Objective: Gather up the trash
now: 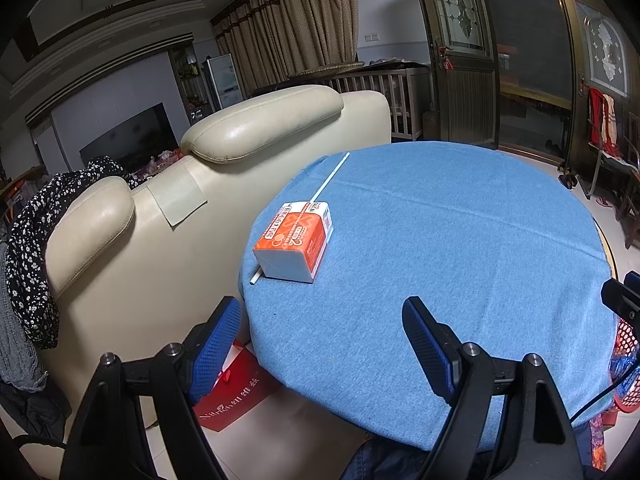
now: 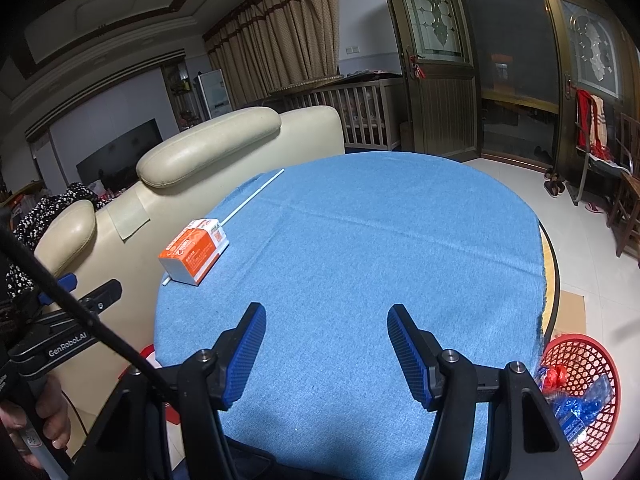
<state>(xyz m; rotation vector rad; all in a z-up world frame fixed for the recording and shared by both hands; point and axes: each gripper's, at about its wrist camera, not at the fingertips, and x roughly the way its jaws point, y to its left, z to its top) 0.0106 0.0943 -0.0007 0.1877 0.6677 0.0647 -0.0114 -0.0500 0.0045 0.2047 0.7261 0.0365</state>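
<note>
An orange and white carton (image 1: 294, 238) lies on its side near the left edge of the round table with a blue cloth (image 1: 440, 248). A long white straw (image 1: 330, 174) lies under and beyond it. Both show in the right wrist view, the carton (image 2: 194, 251) and the straw (image 2: 252, 195). My left gripper (image 1: 320, 344) is open and empty, short of the carton. My right gripper (image 2: 326, 350) is open and empty over the near part of the cloth (image 2: 360, 248). A red mesh basket (image 2: 580, 392) with blue and red wrappers stands on the floor at the right.
A cream leather sofa (image 1: 192, 208) backs against the table's left side. A red paper bag (image 1: 232, 400) stands on the floor between sofa and table. A dark patterned garment (image 1: 36, 240) hangs over the sofa. Wooden chairs (image 2: 628, 208) stand at the far right.
</note>
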